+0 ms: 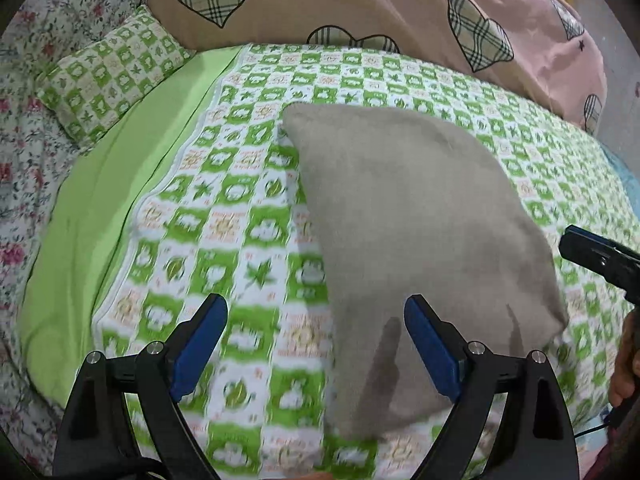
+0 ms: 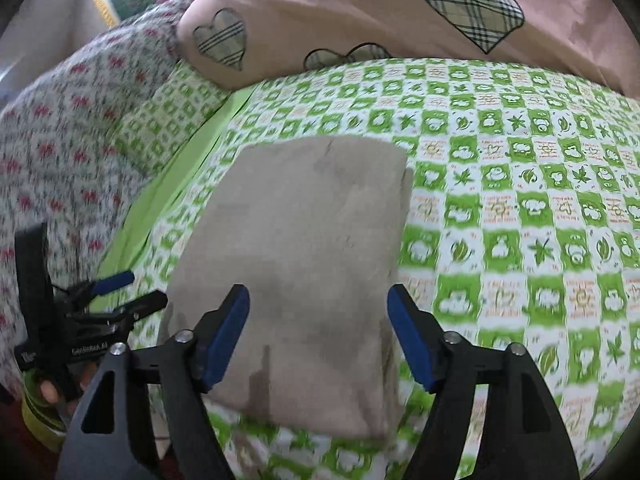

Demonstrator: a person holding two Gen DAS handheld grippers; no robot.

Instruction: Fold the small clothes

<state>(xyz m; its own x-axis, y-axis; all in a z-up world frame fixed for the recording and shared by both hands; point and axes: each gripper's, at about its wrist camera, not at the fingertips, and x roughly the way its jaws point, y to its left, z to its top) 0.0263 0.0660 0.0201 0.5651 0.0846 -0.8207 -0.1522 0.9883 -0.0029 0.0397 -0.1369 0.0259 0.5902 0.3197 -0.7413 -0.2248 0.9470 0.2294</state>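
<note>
A beige-grey garment (image 1: pixel 412 232) lies folded into a flat rectangle on the green-and-white checked bedsheet (image 1: pixel 224 208); it also shows in the right wrist view (image 2: pixel 304 248). My left gripper (image 1: pixel 316 312) is open and empty, above the sheet at the garment's near left edge. My right gripper (image 2: pixel 318 300) is open and empty, above the garment's near edge. The right gripper shows at the right edge of the left wrist view (image 1: pixel 600 260). The left gripper shows at the left of the right wrist view (image 2: pixel 116 292).
A pink quilt with plaid hearts (image 1: pixel 360 4) lies along the back of the bed. A small green checked pillow (image 1: pixel 108 76) and a floral blanket (image 1: pixel 24 128) lie to the left. A plain green strip (image 1: pixel 112 184) borders the sheet.
</note>
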